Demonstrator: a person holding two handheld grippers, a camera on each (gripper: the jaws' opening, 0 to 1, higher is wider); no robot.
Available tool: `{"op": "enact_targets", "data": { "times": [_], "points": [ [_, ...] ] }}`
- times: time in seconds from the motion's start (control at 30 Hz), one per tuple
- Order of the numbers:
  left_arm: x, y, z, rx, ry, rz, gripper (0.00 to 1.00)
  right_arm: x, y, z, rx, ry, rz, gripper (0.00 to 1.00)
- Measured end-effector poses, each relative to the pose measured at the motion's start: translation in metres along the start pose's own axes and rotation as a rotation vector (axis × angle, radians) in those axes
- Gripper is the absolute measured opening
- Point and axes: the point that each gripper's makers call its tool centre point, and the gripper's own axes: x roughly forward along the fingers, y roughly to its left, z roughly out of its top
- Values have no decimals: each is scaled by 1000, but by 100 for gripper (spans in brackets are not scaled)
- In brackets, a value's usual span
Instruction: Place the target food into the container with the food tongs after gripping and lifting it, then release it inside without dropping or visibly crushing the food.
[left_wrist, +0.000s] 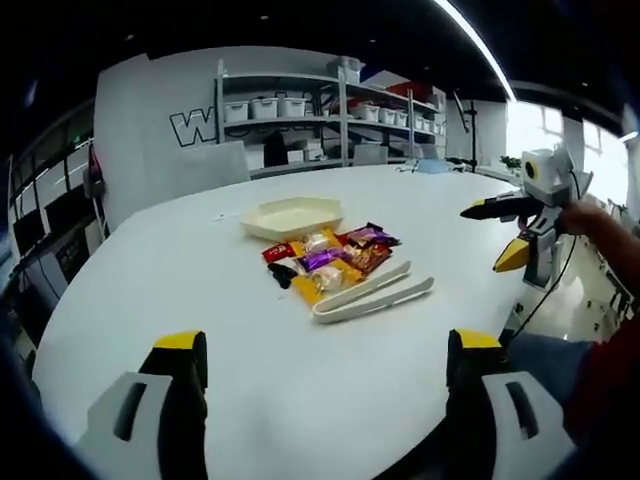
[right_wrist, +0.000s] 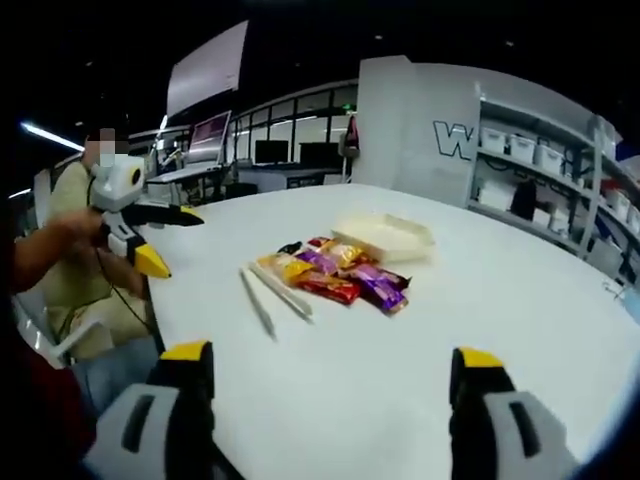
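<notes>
While I am holding the left gripper (left_wrist: 327, 372) with jaws wide apart and empty, the pale plastic food tongs (left_wrist: 372, 293) are lying on the white round table (left_wrist: 150, 270), near the heap of wrapped snacks (left_wrist: 332, 257), long axis running left-near to right-far; a skewed grab could flick them.

Seen from the right gripper (right_wrist: 330, 378), likewise spread and empty, I am finding the tongs (right_wrist: 272, 296) left of the snacks (right_wrist: 335, 273), with the shallow cream tray (right_wrist: 384, 236) beyond; squeezing hard could crush a packet.

I count: one tray (left_wrist: 292, 215), one tongs (left_wrist: 370, 293) at 4 o'clock of snack pile (left_wrist: 330, 258), roughly eight packets, exact number unclear; two grippers.
</notes>
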Motion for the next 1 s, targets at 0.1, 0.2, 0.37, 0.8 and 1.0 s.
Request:
{"op": "enact_targets", "data": {
  "times": [0.1, 0.2, 0.37, 0.8, 1.0],
  "points": [
    [-1, 0, 1, -1, -3, -1, 98, 0, 2, 1, -5, -1, 4, 98],
    [-2, -1, 0, 0, 1, -1, 98, 0, 4, 2, -5, -6, 4, 98],
    [-3, -1, 0, -14, -1, -4, 98, -1, 2, 2, -19, -6, -14, 98],
    [-4, -6, 0, 5, 7, -10, 98, -2, 6, 0, 4, -13, 1, 99],
    [-4, -7, 1, 2, 1, -13, 98, -2, 7, -6, -10, 7, 3, 98]
  ]
}}
